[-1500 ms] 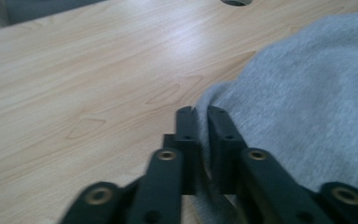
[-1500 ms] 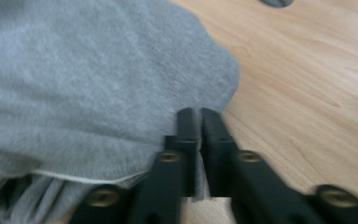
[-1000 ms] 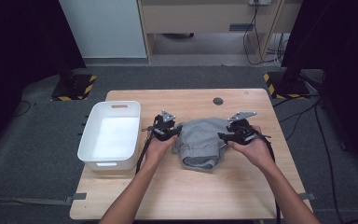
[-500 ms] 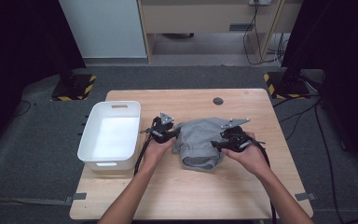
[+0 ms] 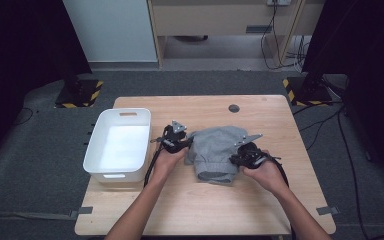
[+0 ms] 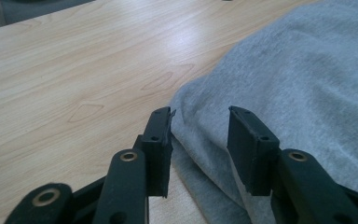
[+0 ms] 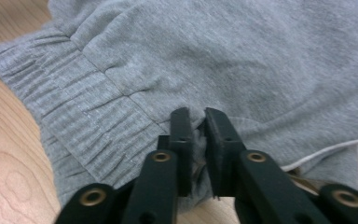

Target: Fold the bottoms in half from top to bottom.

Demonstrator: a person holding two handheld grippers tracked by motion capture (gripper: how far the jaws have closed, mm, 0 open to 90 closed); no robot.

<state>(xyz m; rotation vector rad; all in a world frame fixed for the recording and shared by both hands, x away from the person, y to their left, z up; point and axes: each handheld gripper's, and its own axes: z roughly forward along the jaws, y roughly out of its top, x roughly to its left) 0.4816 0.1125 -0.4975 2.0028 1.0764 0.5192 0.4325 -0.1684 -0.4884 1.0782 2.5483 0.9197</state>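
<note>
Grey carpet surrounds a light wooden tabletop (image 5: 280,200), with dark curtains on both sides and pale cabinets at the back. Yellow-and-black striped floor markers sit on the floor beyond the far corners. On the tabletop a white plastic bin (image 5: 117,146) stands at the left, and a small dark round spot (image 5: 234,108) lies near the far edge.

A crumpled grey garment (image 5: 217,152) lies in the middle, just right of the bin and apart from it. Its ribbed waistband (image 7: 74,126) faces the near side.

Both bare forearms come in from the near edge and angle inward toward the cloth. The left hand (image 5: 167,159) holds the left hand-held gripper (image 6: 199,122) at the garment's left edge; its jaws stand apart with a fold of grey cloth lying between them, the pads not pressing on it. The right hand (image 5: 266,172) holds the right hand-held gripper (image 7: 197,116) low at the garment's right side; its jaws have just been closing and now stand close together, pinching a small fold of the grey cloth next to the waistband.

No writing, brand or label can be read on anything
</note>
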